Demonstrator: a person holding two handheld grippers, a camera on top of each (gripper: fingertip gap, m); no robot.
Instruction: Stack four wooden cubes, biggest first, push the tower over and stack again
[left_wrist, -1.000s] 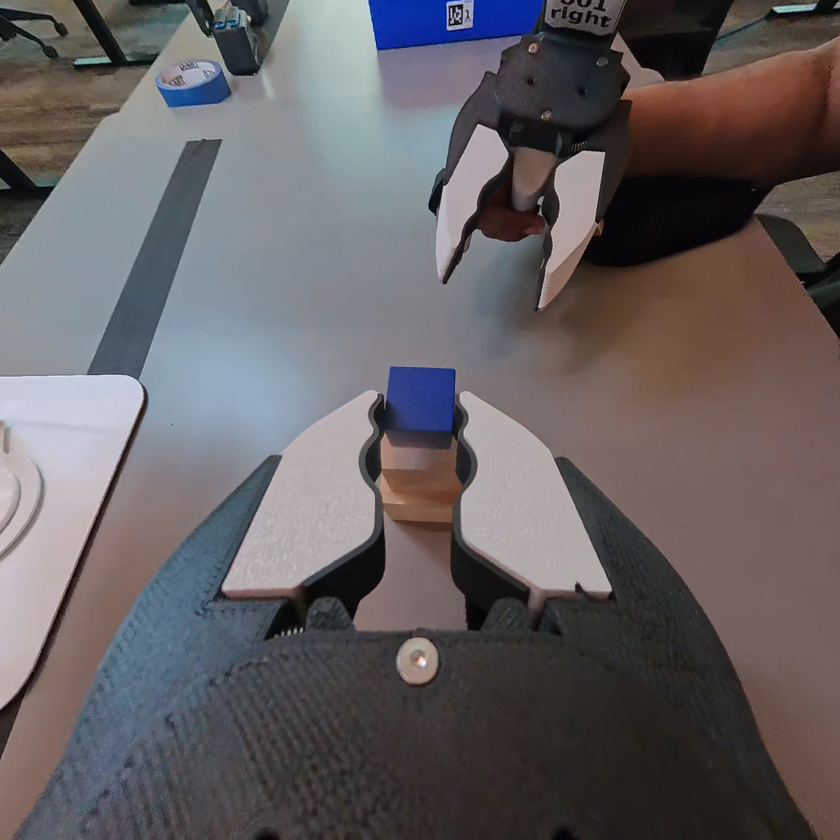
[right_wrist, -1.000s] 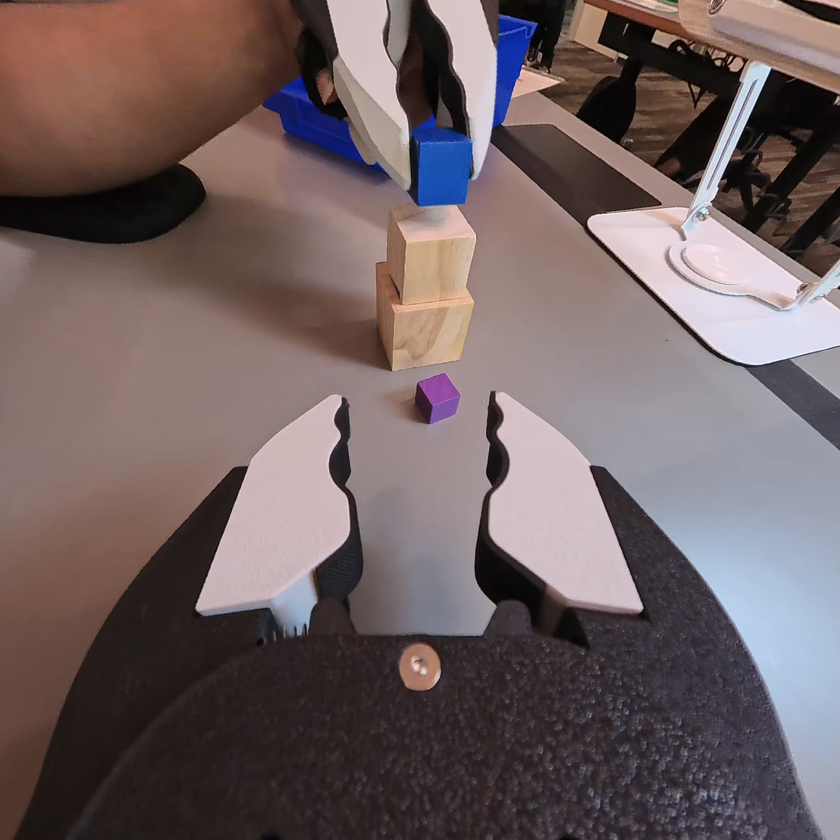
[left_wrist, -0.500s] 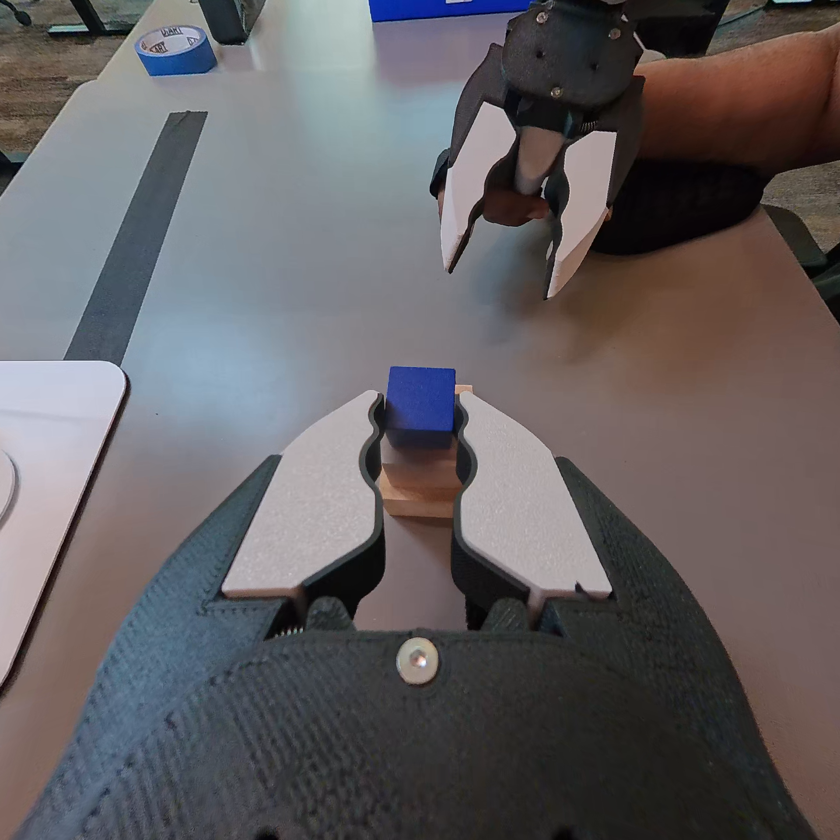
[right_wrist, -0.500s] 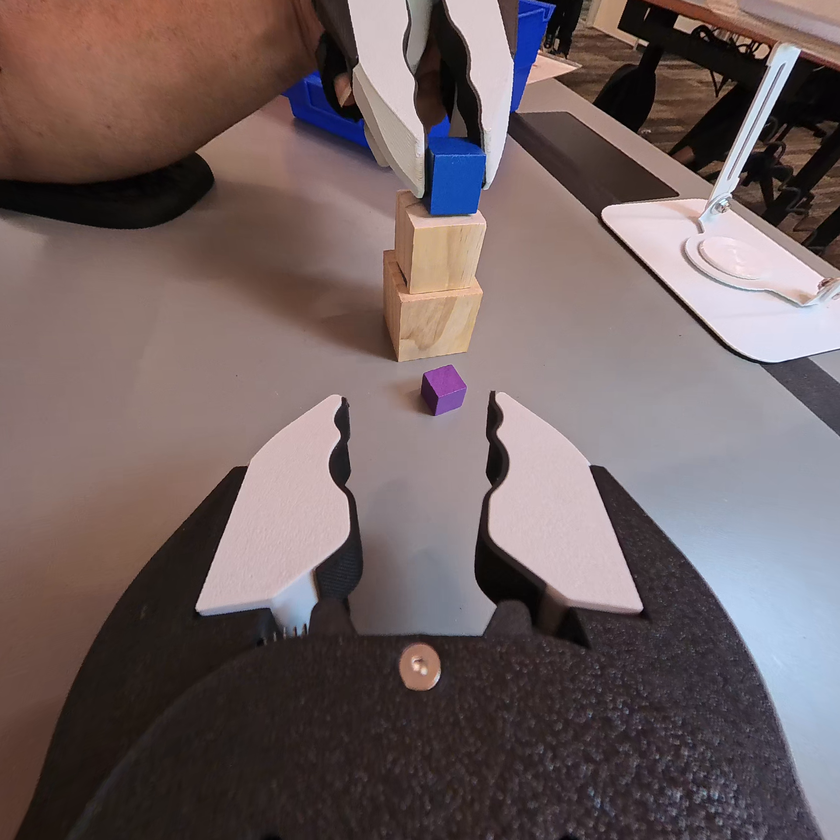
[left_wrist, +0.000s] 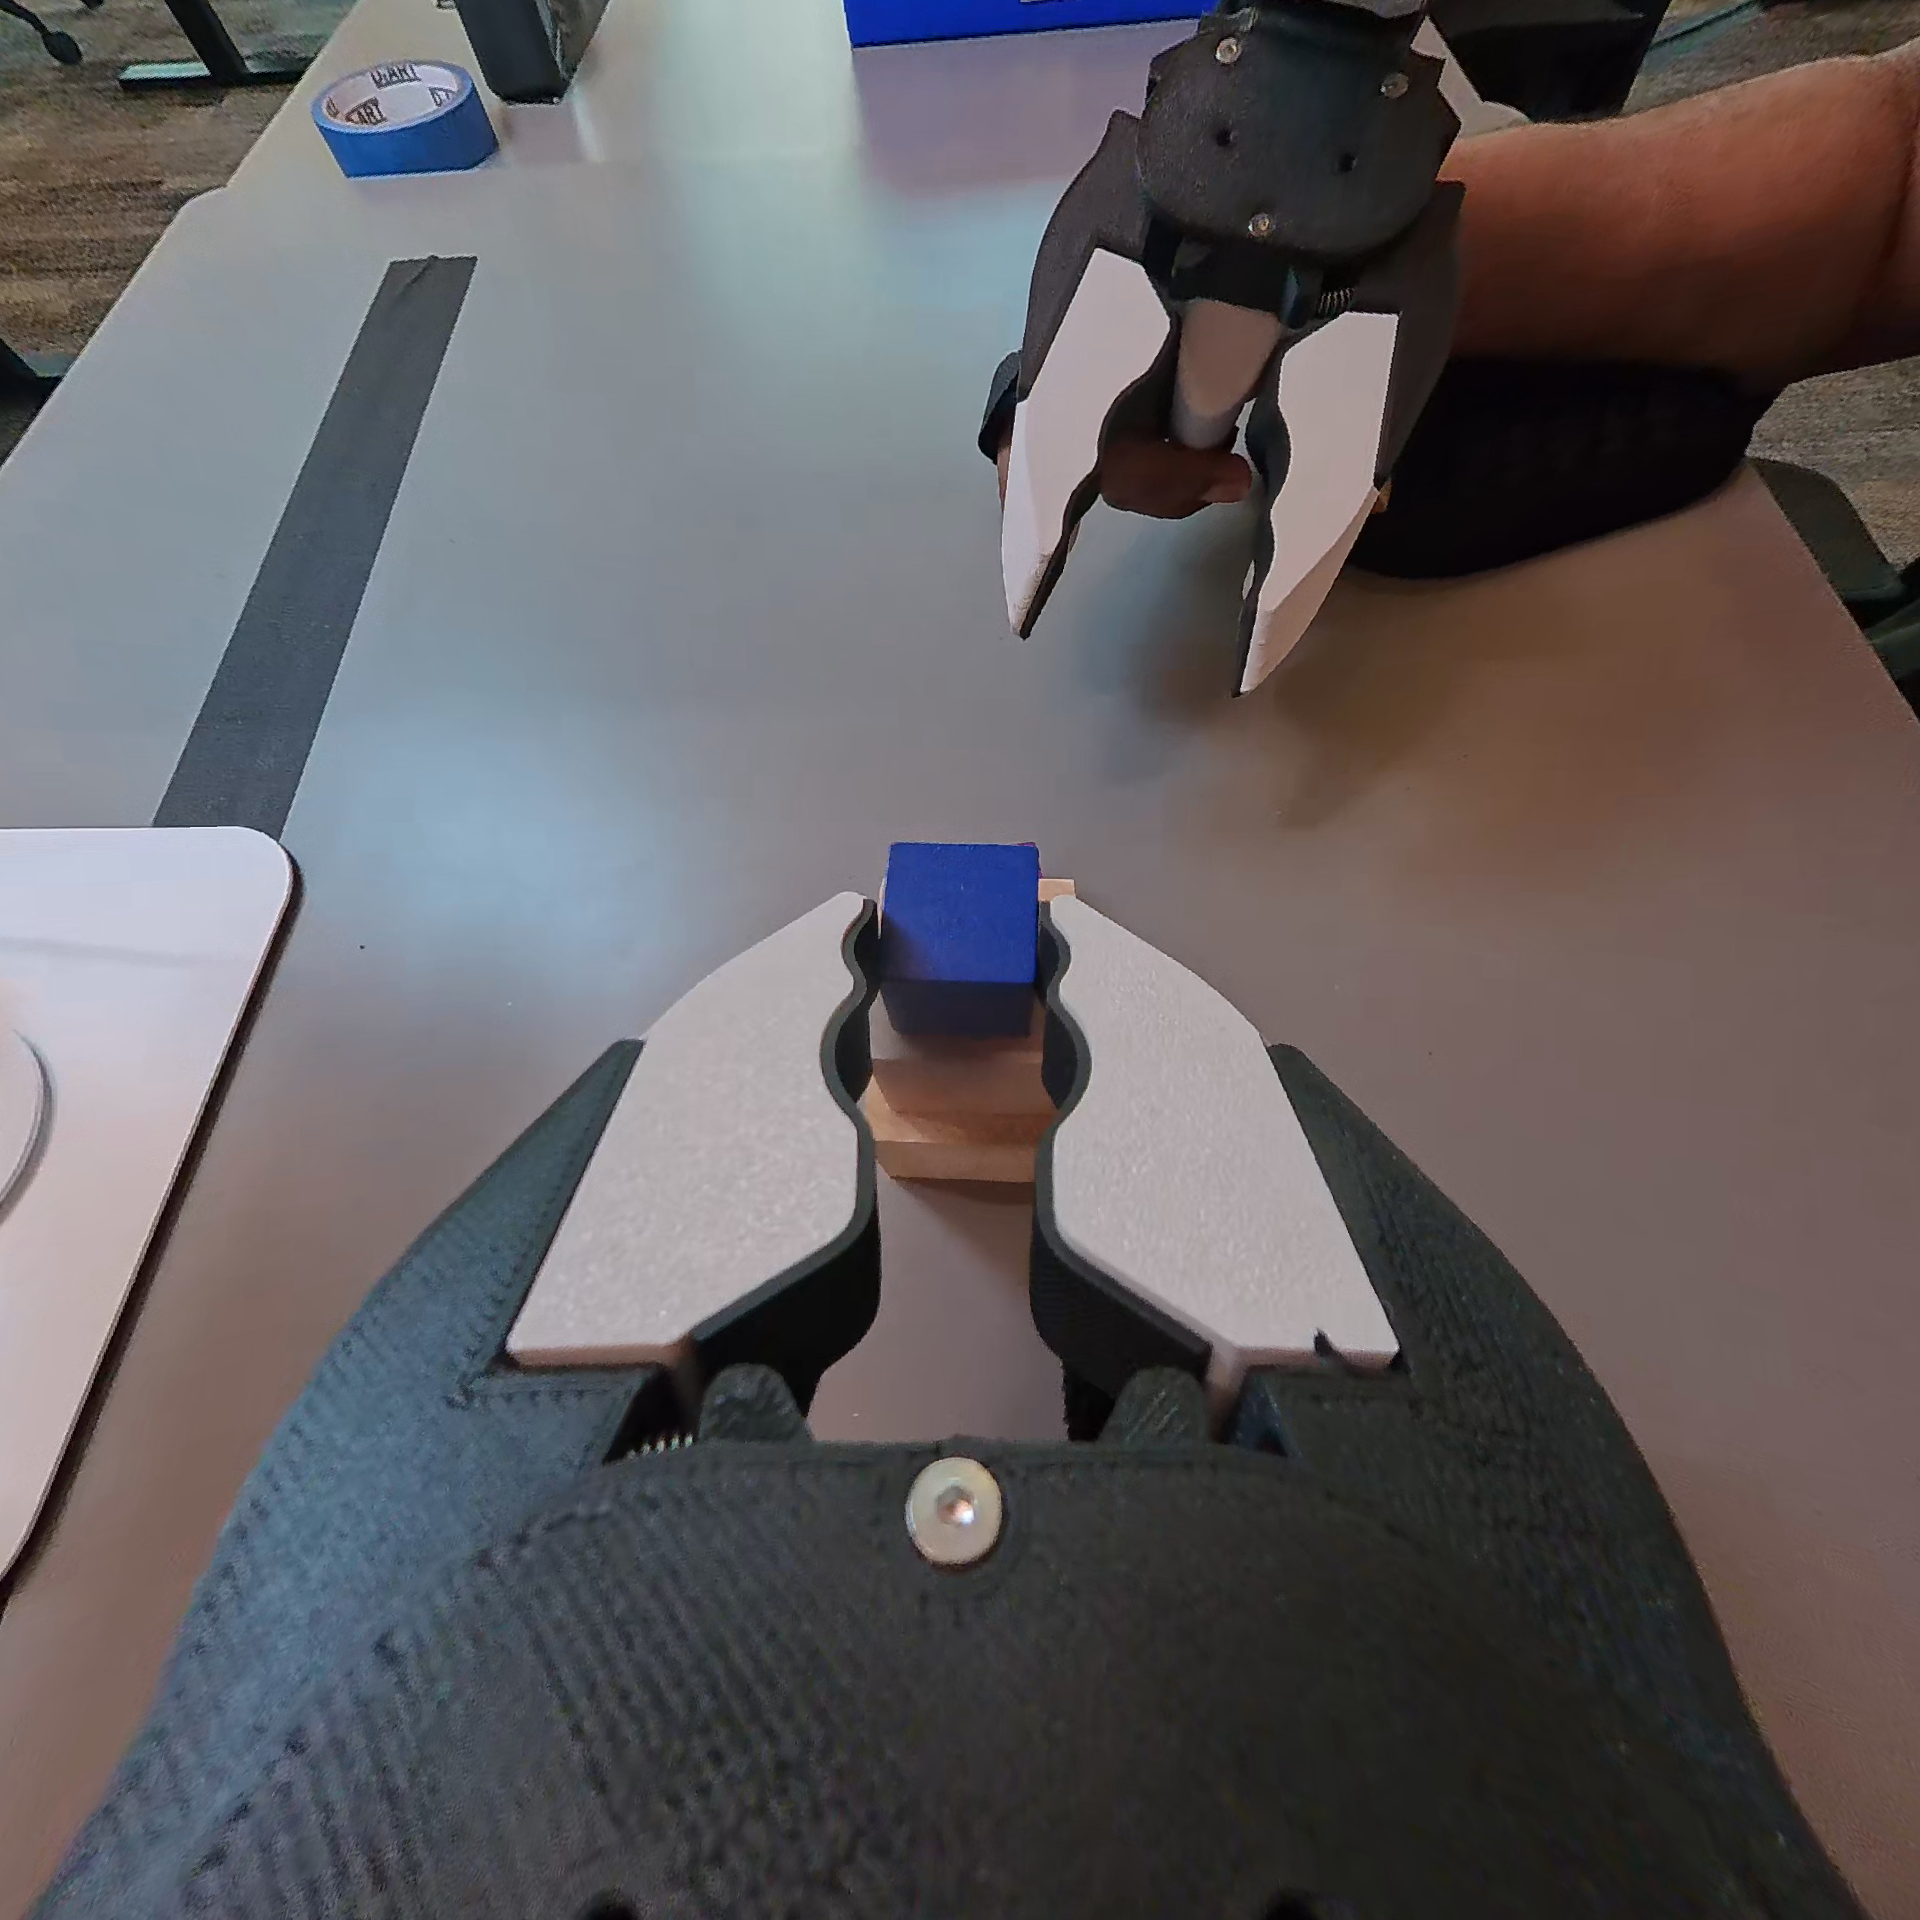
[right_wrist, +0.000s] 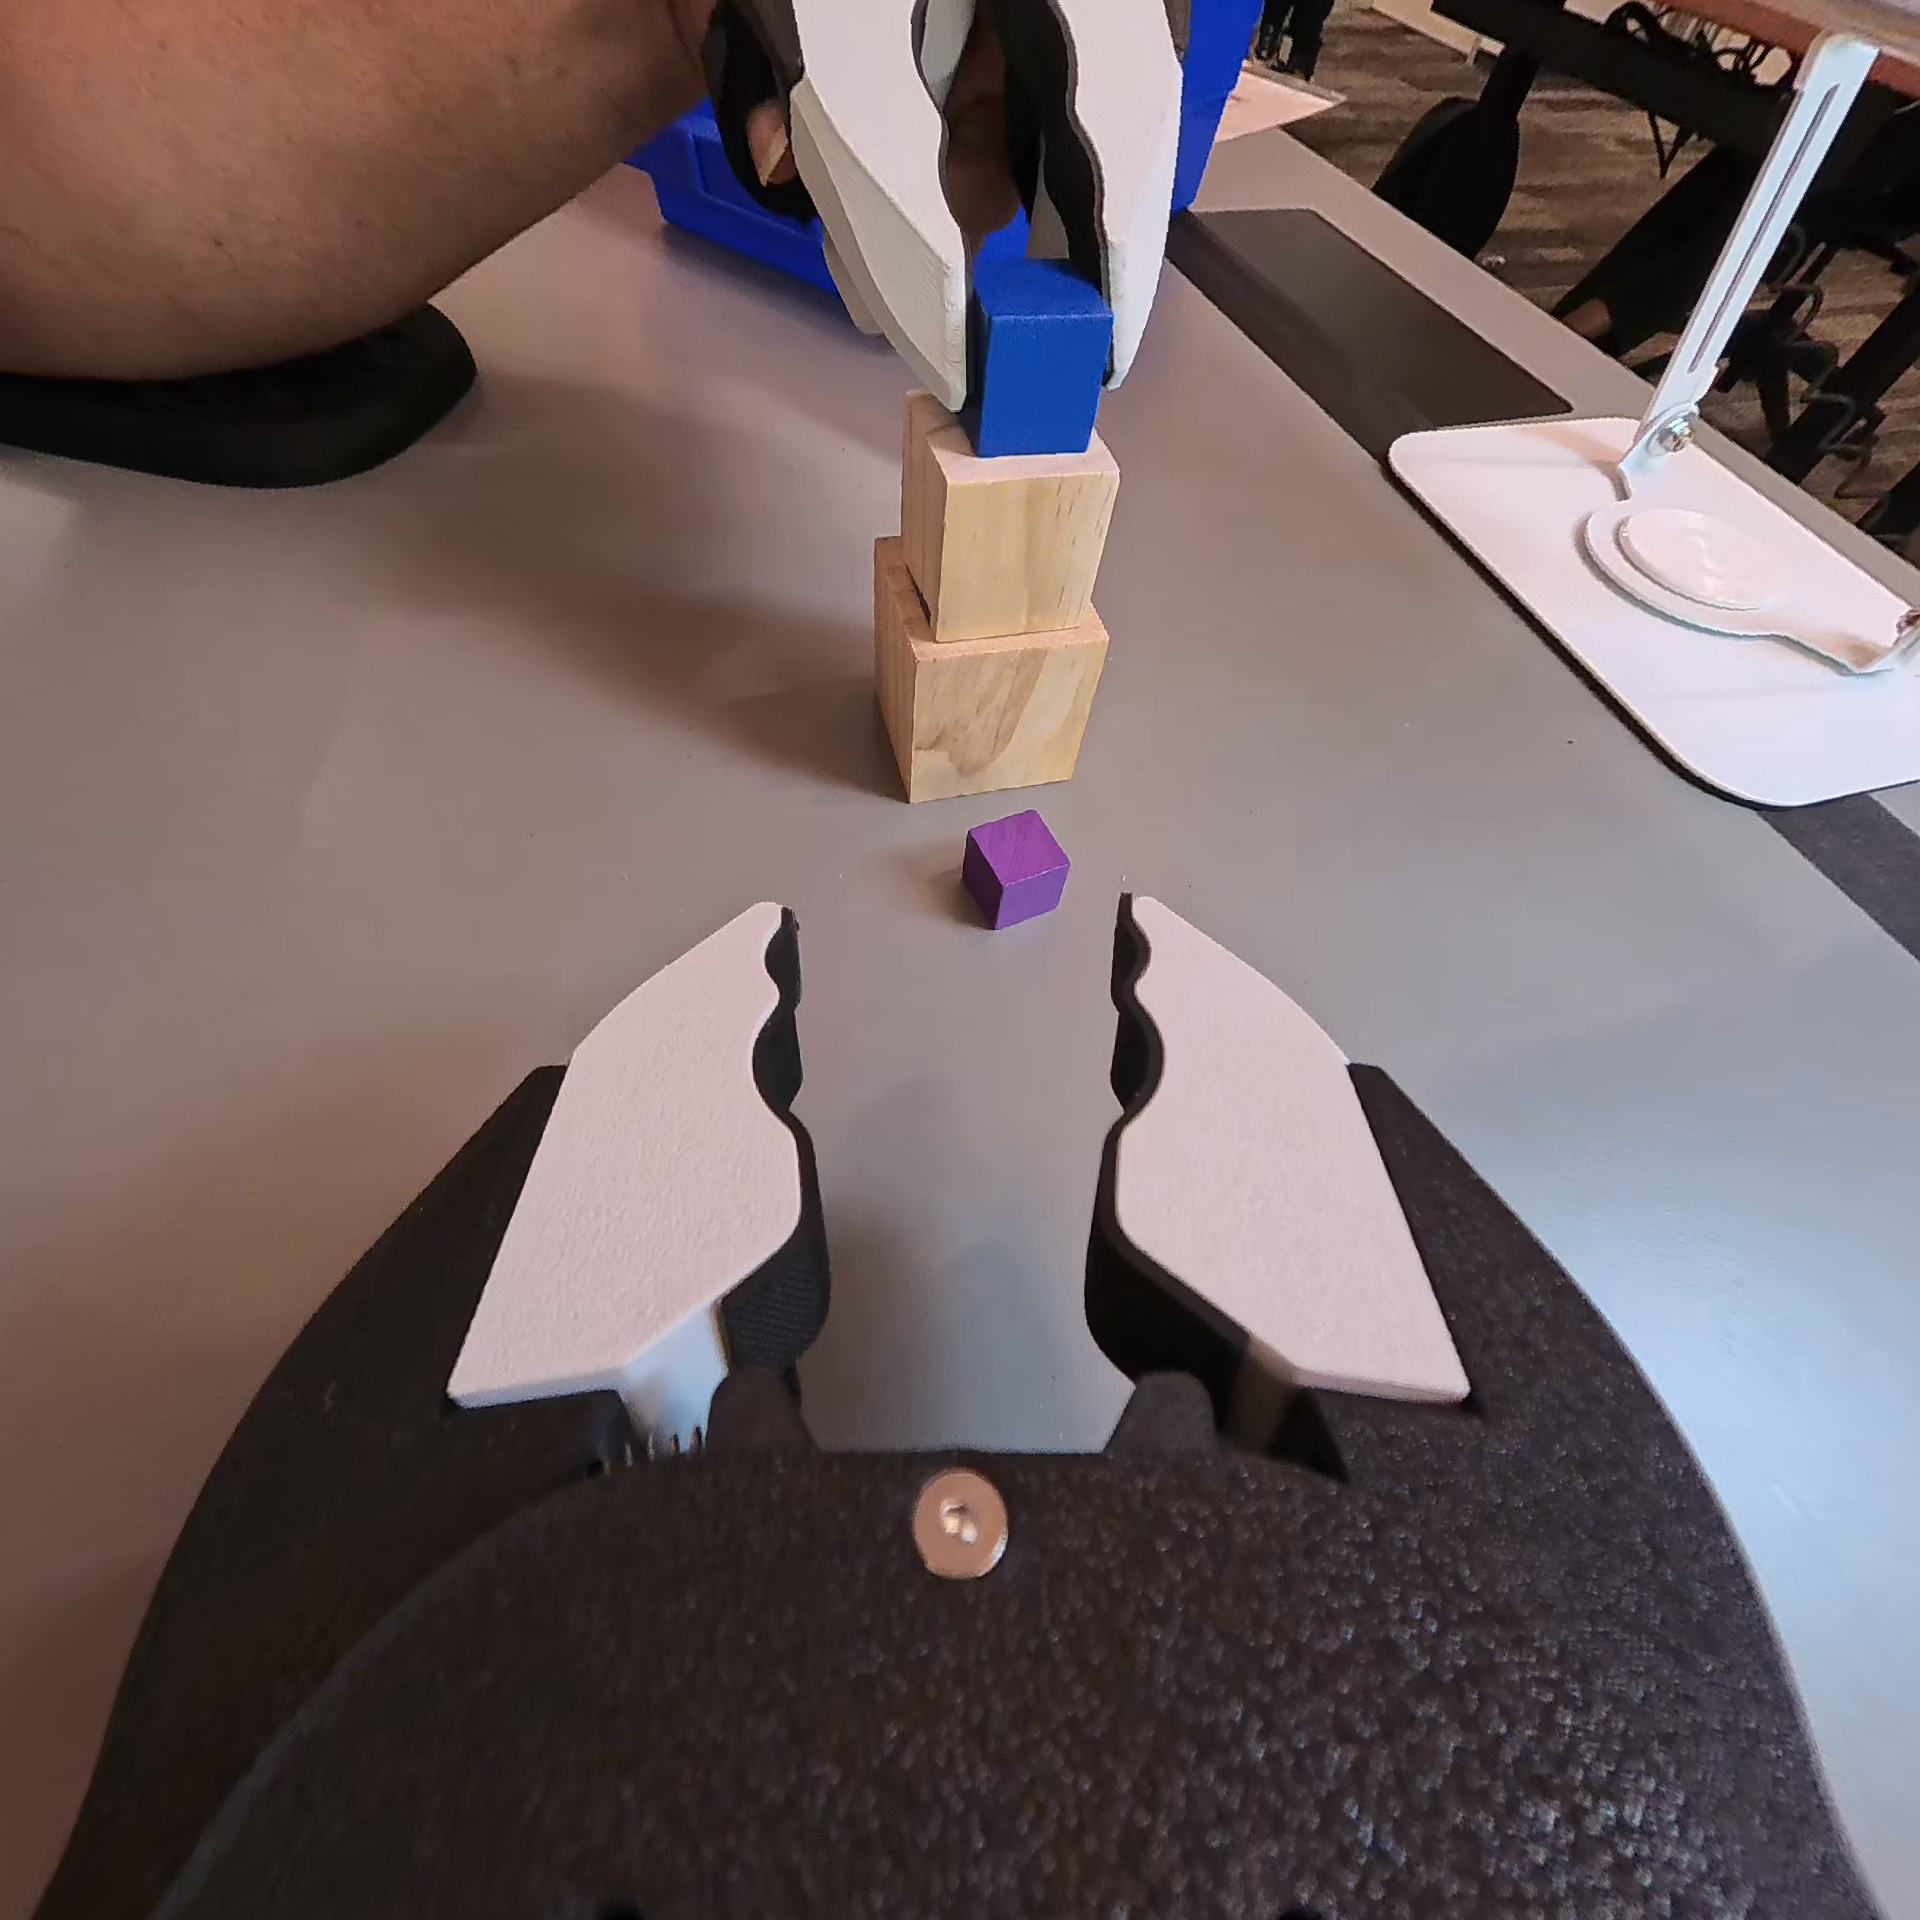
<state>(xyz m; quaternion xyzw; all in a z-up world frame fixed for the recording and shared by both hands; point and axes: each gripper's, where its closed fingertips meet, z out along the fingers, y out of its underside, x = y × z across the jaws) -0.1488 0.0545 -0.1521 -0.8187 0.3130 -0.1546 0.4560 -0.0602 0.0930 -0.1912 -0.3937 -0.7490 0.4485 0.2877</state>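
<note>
Blue cube (right_wrist: 1039, 364): lowered since a second ago onto the two-cube wooden stack (right_wrist: 992, 613), left tongs (left_wrist: 958, 935) gripping it. Right tongs (right_wrist: 956, 920): wide, empty. Purple cube (right_wrist: 1015, 868): pending.

Large pine cube (right_wrist: 987, 717) stands on the table; medium pine cube (right_wrist: 1008, 540) sits on it, offset rearward. Blue cube (right_wrist: 1034, 374) rests atop, clamped between white fingers. Small purple cube (right_wrist: 1013, 868) lies loose just before the stack.

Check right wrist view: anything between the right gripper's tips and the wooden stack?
Only the purple cube, lying on the table just ahead of the open right gripper and short of the stack's bottom cube.
</note>
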